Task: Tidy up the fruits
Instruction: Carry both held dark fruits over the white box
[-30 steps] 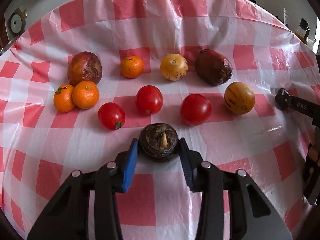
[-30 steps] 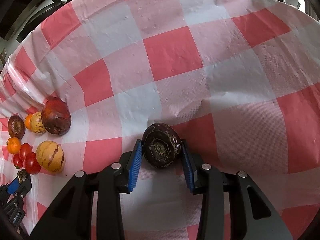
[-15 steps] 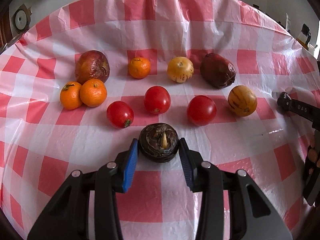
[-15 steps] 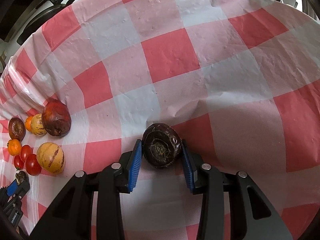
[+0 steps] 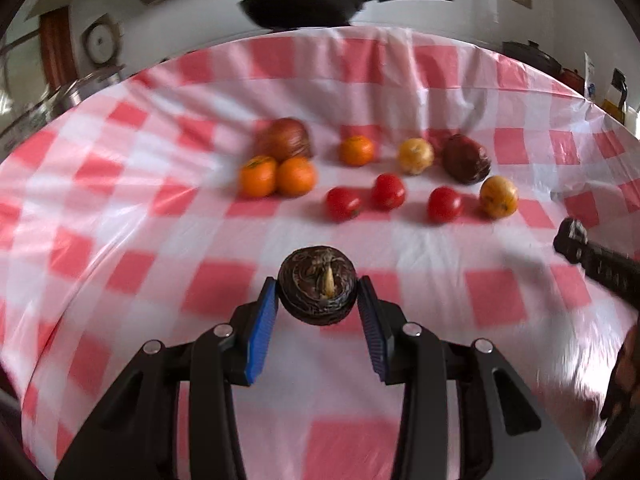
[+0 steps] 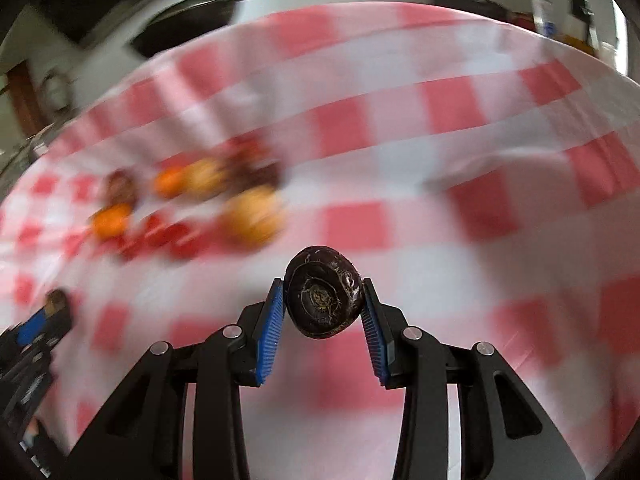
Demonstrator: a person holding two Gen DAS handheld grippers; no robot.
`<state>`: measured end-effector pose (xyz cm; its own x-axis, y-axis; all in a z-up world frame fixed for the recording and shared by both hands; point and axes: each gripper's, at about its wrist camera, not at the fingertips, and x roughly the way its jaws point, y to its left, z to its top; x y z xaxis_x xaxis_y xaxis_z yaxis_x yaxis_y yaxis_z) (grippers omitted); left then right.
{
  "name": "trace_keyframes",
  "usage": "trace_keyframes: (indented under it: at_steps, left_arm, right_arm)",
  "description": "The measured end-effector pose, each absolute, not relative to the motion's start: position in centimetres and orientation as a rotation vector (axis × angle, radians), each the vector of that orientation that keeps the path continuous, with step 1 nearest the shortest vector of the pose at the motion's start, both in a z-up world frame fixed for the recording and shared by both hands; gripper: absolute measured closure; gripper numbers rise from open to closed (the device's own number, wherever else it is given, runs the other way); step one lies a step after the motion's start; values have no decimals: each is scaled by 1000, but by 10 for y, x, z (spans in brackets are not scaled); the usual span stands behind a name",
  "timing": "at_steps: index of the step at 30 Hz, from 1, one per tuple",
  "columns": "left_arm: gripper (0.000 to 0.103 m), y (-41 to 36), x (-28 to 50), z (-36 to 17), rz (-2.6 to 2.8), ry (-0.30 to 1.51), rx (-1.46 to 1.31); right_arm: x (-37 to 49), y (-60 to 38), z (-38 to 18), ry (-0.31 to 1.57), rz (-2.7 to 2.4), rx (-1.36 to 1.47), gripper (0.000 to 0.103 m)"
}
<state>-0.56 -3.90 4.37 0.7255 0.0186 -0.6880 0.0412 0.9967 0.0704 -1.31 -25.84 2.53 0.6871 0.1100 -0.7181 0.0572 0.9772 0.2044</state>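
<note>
My left gripper (image 5: 318, 294) is shut on a dark brown water chestnut (image 5: 318, 284) with a pale sprout, held above the red-and-white checked tablecloth (image 5: 140, 208). My right gripper (image 6: 324, 304) is shut on a second dark water chestnut (image 6: 323, 298), also off the cloth. Beyond the left gripper lie the other fruits: two oranges (image 5: 276, 176), a third orange (image 5: 357, 150), a dark red fruit (image 5: 285, 139), several red tomatoes (image 5: 387, 191), two yellow striped fruits (image 5: 498, 196) and a dark maroon fruit (image 5: 466, 159). The right wrist view shows them as a blur at left.
A black frying pan (image 5: 308, 4) sits behind the table's far edge, with metal pots (image 5: 72, 96) at far left. The other gripper's tip (image 5: 572, 240) enters the left wrist view at right. Bare cloth lies below both grippers.
Both grippers have lifted and pulled back with their water chestnuts still held. The fruits now look smaller and farther off, and the kitchen background has come into view.
</note>
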Motion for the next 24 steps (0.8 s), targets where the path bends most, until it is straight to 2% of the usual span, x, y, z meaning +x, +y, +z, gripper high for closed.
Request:
trace_keyframes:
  at_steps: [11, 18, 24]
  left_arm:
    - [62, 68, -150, 49, 97, 739, 25]
    - [62, 132, -207, 58, 183, 719, -3]
    - [62, 186, -257, 38, 276, 749, -53]
  right_arm:
    - [-126, -118, 52, 803, 283, 127, 65]
    - [-171, -37, 59, 817, 418, -22, 65]
    - [-216, 38, 62, 783, 597, -192, 65]
